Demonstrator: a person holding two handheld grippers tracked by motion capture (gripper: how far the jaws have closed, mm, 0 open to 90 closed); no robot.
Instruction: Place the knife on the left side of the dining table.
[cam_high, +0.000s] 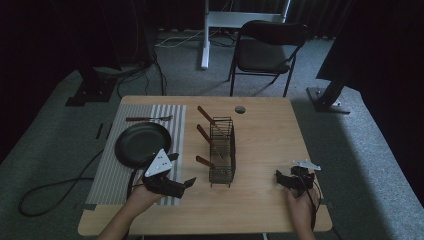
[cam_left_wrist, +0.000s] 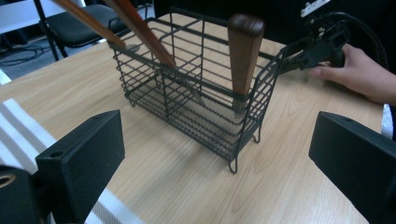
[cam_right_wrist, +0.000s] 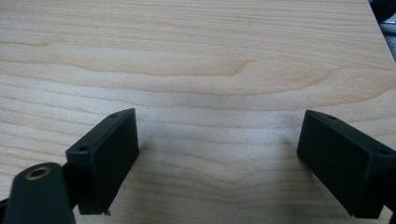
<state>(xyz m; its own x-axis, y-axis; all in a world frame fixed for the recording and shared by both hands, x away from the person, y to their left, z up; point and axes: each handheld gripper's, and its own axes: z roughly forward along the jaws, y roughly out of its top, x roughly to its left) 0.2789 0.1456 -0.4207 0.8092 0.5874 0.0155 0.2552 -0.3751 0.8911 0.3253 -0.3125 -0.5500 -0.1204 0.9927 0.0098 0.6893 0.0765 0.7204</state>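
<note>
- Over on the wooden table (cam_high: 260, 145), a black wire basket (cam_high: 222, 150) stands upright near the middle, with 3 wooden-handled utensils (cam_high: 204, 134) leaning out of it toward the striped mat.
- The left gripper (cam_high: 186, 184) sits low at the near edge of the table, just beside the basket's near end, its jaws spread wide and holding nothing.
- In the left gripper view, the basket (cam_left_wrist: 196, 93) lies dead ahead between the 2 black jaws, not touching either one; one brown handle (cam_left_wrist: 243, 51) stands up in the near compartment.
- The left hand (cam_high: 142, 197) grips its tool over the mat's corner, grey plate on top.
- The right gripper (cam_high: 278, 176) rests at the near right of the table, well apart from the basket, pointing left toward it.
- In the right gripper view its jaws are parted over bare wood, empty.
- The right hand (cam_left_wrist: 357, 70) shows beyond the basket, wrapped round its tool.
- On the striped mat (cam_high: 112, 165), a dark round pan (cam_high: 142, 142) lies flat; a fork (cam_high: 149, 118) lies behind it, apart from the rim.
- Behind the table, a black folding chair (cam_high: 267, 47) stands on the grey carpet.
</note>
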